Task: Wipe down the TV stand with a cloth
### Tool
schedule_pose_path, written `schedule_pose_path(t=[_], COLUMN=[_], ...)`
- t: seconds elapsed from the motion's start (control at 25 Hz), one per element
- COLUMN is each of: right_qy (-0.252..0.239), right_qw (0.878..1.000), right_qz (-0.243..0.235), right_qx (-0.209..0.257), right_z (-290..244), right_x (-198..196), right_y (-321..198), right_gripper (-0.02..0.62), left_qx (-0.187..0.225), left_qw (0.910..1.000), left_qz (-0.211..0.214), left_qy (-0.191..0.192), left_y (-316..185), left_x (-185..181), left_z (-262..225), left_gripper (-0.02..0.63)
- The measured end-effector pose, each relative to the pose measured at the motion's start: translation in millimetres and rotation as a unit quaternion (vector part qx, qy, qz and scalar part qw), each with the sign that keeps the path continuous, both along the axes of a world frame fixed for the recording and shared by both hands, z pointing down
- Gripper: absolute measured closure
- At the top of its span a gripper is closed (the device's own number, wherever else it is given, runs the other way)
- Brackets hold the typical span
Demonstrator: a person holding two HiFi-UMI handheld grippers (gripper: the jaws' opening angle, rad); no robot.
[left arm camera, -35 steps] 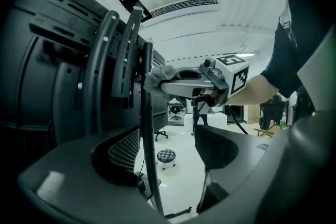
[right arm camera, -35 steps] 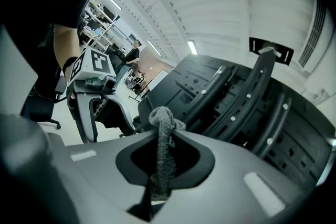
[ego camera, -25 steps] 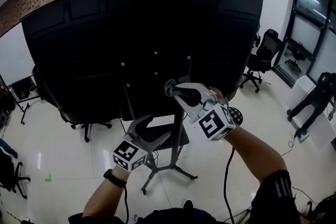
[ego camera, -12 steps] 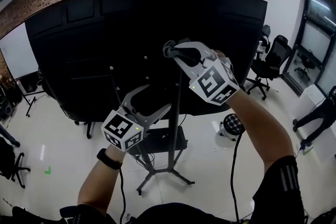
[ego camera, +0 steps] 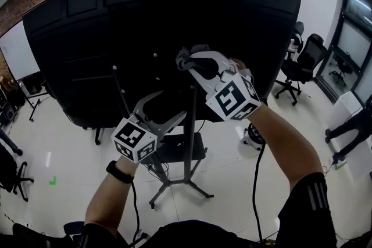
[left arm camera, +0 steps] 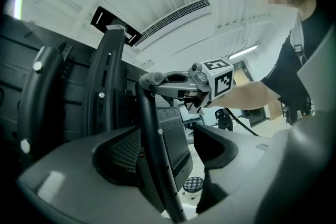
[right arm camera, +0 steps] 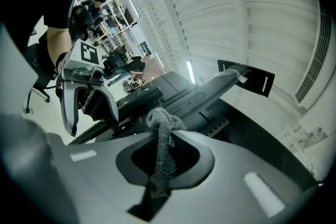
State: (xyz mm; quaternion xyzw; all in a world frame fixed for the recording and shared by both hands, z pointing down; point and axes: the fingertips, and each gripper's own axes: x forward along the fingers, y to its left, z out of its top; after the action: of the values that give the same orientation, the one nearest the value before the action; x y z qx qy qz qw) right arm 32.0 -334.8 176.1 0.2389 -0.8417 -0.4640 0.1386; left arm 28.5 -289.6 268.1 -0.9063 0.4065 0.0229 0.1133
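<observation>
Far left: whiteboard [ego camera: 14,55] against the wall, well apart from the work.

Left gripper [ego camera: 170,107]: jaws spread wide, gripping nothing. Positioned astride the upright pole [ego camera: 189,125] of the TV stand [ego camera: 174,183], with the pole between the jaws. Contact with either jaw not determinable.

TV stand: on the floor at the centre of the head view, carrying the TV [ego camera: 87,49], seen from the back. Small shelf [ego camera: 180,151] fitted low on the pole.

Right gripper [ego camera: 187,61]: closed on the cloth [right arm camera: 160,160], raised above the left one. Cloth pinched in a narrow bunch, wadded end protruding past the jaw tips, at or against the upper pole. Actual contact not confirmed.

Handling, as assessed:
- Cloth judged soft, light and limp, and apt to slip out if pinched by a corner only. Best held by a gathered fold, leaving a generous wad forward for wiping.
- Stand judged stiff and heavy, yet top-loaded by the TV. Recommended: steady at the pole, mid-height, and keep wiping pressure modest.

Far right: office chair [ego camera: 305,58], well apart from the work.
</observation>
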Motion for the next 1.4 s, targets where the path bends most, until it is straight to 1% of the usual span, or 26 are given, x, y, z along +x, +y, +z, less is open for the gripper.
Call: schedule_pose_path(t=[0.24,0.32,0.48,0.72,0.84,1.0,1.2,1.4], right_qy=[-0.037,-0.028,-0.004,-0.001,-0.005,0.03,0.041,0.056], right_qw=[0.999,0.999,0.999,0.998,0.998,0.998,0.997,0.994], right_qz=[-0.026,-0.023,-0.011,-0.007,-0.007,-0.007,-0.006,-0.006], right_qx=[-0.021,-0.022,-0.037,-0.061,-0.059,-0.053,-0.069,-0.099], right_z=[12,21,57,92,100,129,163,211], right_x=[-1,-2,1,7,7,1,0,2], right_y=[6,6,1,4,8,6,5,5], right_gripper=[0.572,0.572,0.572,0.572,0.573,0.572,0.572,0.573], left_qx=[-0.02,-0.026,-0.039,-0.058,-0.068,-0.078,-0.096,-0.12], left_qw=[0.9998,0.9997,0.9992,0.9983,0.9977,0.9969,0.9954,0.9928], left_qz=[-0.003,-0.002,0.001,0.001,0.003,0.004,-0.001,-0.001], left_qy=[-0.001,-0.001,-0.004,-0.001,-0.001,0.002,0.001,0.001], left_y=[-6,-7,-9,-12,-15,-20,-28,-31], left_x=[-1,-1,2,1,2,2,-2,-4], left_z=[24,31,47,69,80,94,116,152], left_gripper=[0.268,0.268,0.267,0.268,0.268,0.267,0.267,0.267])
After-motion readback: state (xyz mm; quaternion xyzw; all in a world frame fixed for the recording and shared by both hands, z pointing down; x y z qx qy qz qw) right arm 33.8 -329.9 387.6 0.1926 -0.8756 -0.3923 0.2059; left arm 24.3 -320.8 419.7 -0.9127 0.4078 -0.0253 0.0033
